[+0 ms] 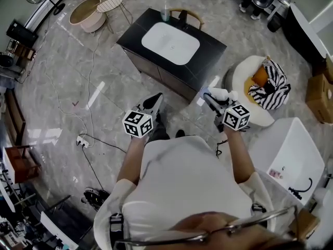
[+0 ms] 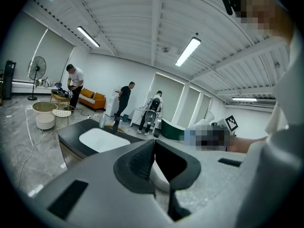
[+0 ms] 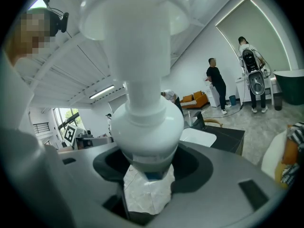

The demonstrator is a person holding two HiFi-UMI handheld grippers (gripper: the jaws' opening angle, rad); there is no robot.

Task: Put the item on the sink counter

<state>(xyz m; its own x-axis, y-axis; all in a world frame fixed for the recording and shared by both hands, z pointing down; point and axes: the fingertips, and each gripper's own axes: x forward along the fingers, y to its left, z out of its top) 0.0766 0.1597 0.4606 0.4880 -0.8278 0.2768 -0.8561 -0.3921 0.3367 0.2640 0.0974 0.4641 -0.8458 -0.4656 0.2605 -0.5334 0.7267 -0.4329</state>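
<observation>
The grey marble floor fills the head view, with cables trailing across it at 9 o'clock. At 12 o'clock from the person stands the sink counter, a black cabinet top with a white basin sunk in its middle. A clear bottle and a dark tap sit along its far edge. At 4 o'clock is a white bathtub, and at 2 o'clock a round white armchair carrying a black-and-white striped cushion.

The person holds both tools out in front of the body, well short of the counter. The left gripper points toward 12 o'clock with its jaws pressed together and nothing between them. The right gripper, at about 1 o'clock, has its jaws spread wide and clamped on the white pump bottle. This bottle (the item to be placed) is gripped low on its body, where a crinkled white wrap shows. Its pump head stands out beyond the jaws. It is held in the air, apart from the counter.
</observation>
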